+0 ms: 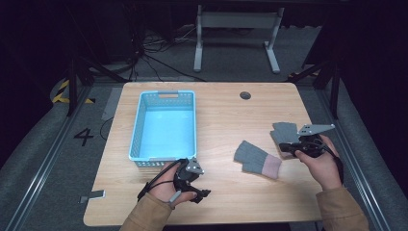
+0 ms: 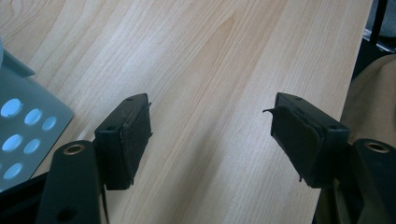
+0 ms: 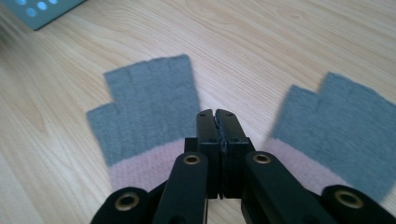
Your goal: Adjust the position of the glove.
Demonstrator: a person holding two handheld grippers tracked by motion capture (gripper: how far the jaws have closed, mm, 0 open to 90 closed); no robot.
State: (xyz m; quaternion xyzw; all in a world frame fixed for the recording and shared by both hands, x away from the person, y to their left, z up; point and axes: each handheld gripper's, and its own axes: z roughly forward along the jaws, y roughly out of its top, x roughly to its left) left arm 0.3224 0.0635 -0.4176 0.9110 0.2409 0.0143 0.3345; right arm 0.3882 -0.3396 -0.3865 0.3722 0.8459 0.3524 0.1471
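Two grey fingerless gloves with pink cuffs lie on the right half of the wooden table. One glove (image 1: 257,159) (image 3: 144,116) sits nearer the middle, the other glove (image 1: 284,131) (image 3: 334,126) farther right. My right gripper (image 1: 285,148) (image 3: 215,114) hovers between them, jaws pressed together with nothing held. My left gripper (image 1: 204,194) (image 2: 210,133) rests low near the front edge, just below the blue basket (image 1: 163,125), its jaws wide apart over bare wood.
The basket's perforated corner (image 2: 23,135) shows at the left of the left gripper view. A round cable hole (image 1: 245,95) sits in the far part of the table. A table frame and cables stand on the floor beyond.
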